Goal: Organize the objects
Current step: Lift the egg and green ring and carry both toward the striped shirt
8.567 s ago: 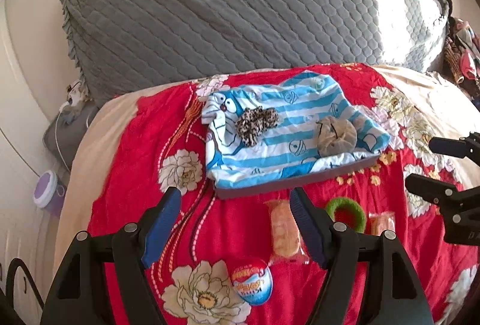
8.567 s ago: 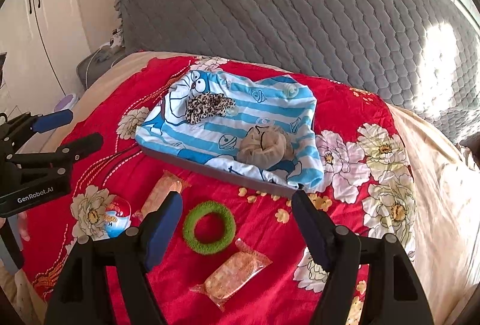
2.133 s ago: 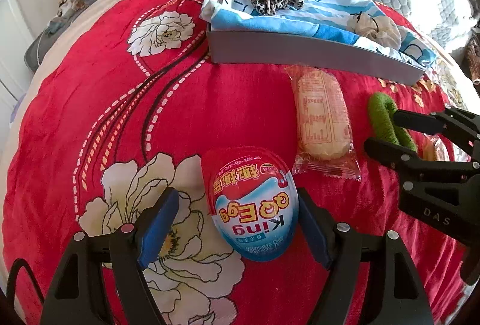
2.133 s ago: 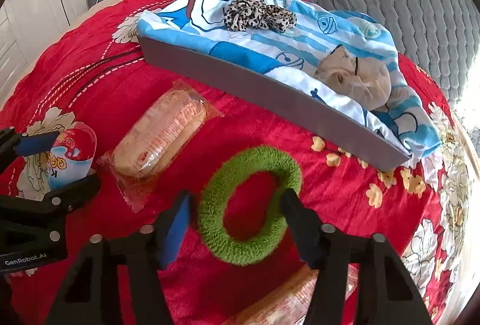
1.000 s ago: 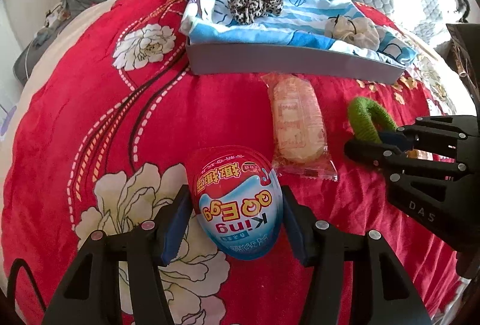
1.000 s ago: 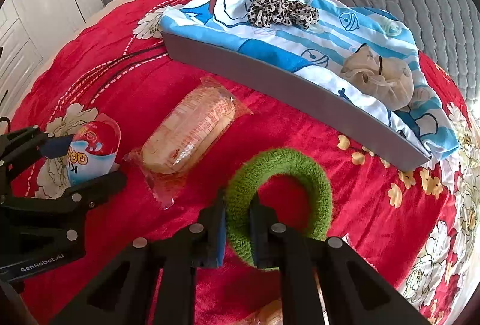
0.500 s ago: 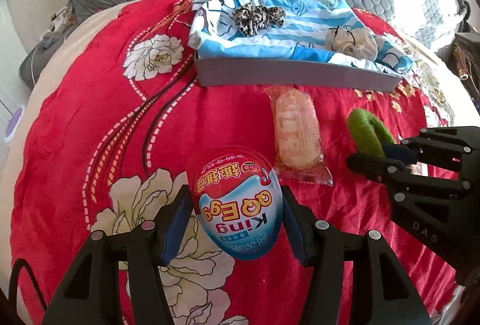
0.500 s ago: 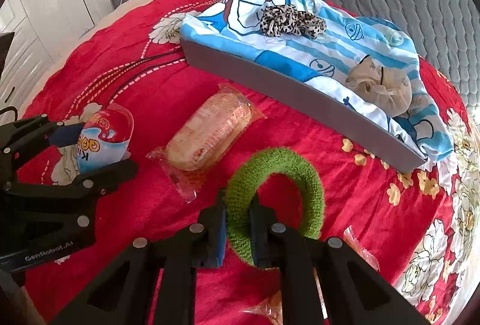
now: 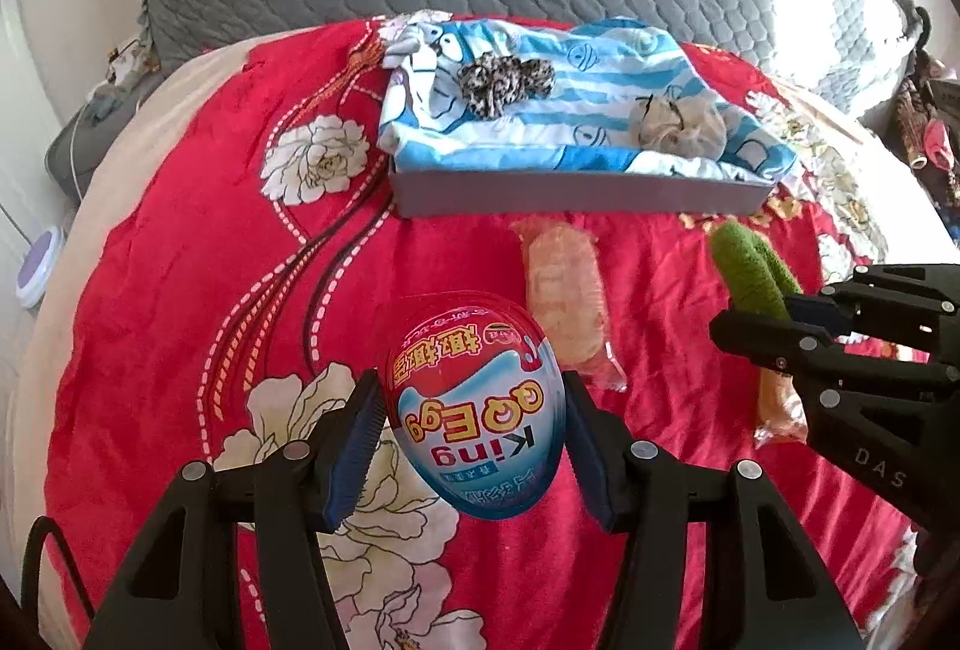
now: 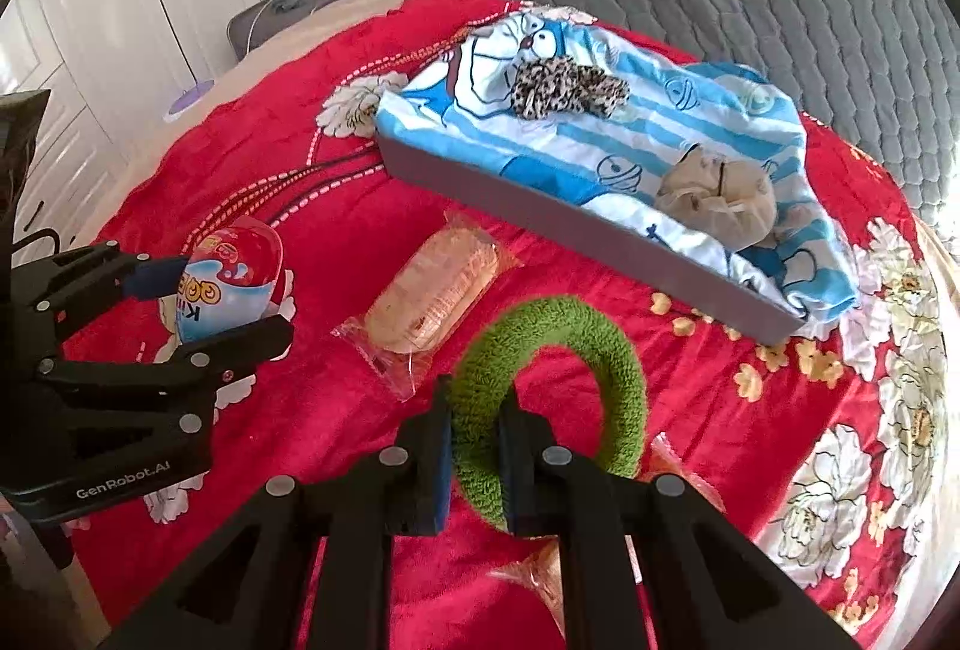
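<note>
Egg-shaped candy pack (image 9: 477, 410), likely light, hard, slick, pinched across its widest part by left gripper (image 9: 474, 431) above red bedspread (image 9: 198, 254); soft green scrunchie (image 10: 543, 398), squashy, clamped at rim in shut right gripper (image 10: 475, 446); grey tray (image 10: 570, 230) beyond.

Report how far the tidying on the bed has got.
Done: leopard scrunchie and beige scrunchie lie on the cloth-lined tray. In hand: left gripper clamps the toy egg; right gripper pinches the green ring. Left: two wrapped snacks, one before the tray, one under the ring.
</note>
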`<state>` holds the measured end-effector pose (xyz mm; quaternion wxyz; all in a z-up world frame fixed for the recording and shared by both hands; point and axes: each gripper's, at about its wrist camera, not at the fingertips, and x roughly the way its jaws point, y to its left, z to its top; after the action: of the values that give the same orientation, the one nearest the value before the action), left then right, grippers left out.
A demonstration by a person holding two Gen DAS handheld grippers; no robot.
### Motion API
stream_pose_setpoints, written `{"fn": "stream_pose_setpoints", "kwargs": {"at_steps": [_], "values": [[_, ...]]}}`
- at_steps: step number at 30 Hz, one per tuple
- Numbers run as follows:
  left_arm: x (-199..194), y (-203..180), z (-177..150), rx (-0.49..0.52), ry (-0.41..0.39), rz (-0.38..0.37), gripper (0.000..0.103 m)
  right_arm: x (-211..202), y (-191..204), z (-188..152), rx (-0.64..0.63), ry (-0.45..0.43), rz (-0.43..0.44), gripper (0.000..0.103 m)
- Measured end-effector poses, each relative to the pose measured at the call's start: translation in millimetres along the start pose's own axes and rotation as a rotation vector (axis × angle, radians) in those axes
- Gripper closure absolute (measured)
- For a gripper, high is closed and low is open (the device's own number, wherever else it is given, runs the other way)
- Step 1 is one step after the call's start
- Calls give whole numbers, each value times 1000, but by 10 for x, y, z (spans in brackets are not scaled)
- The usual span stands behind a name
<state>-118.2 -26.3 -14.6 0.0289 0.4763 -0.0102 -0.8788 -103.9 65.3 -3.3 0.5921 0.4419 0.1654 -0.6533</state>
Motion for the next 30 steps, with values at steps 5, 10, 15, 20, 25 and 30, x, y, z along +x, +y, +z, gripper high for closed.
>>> {"fn": "stream_pose_setpoints", "kwargs": {"at_steps": [5, 10, 15, 20, 25, 30], "values": [[-97, -57, 39, 9, -18, -8, 44, -126, 12, -7, 0, -11, -5, 90], [-150, -103, 68, 16, -20, -9, 44, -225, 20, -3, 2, -18, -9, 90], [-212, -124, 113, 14, -27, -10, 44, -376, 18, 34, -6, -32, -21, 90], [-314, -168, 180, 16, -39, -13, 44, -567, 0, 134, -6, -54, -31, 90], [-466, -215, 294, 19, -53, -12, 44, -738, -23, 223, -1, -69, -33, 90], [-645, -269, 450, 15, -85, -10, 44, -923, -31, 337, -6, -94, -54, 90]]}}
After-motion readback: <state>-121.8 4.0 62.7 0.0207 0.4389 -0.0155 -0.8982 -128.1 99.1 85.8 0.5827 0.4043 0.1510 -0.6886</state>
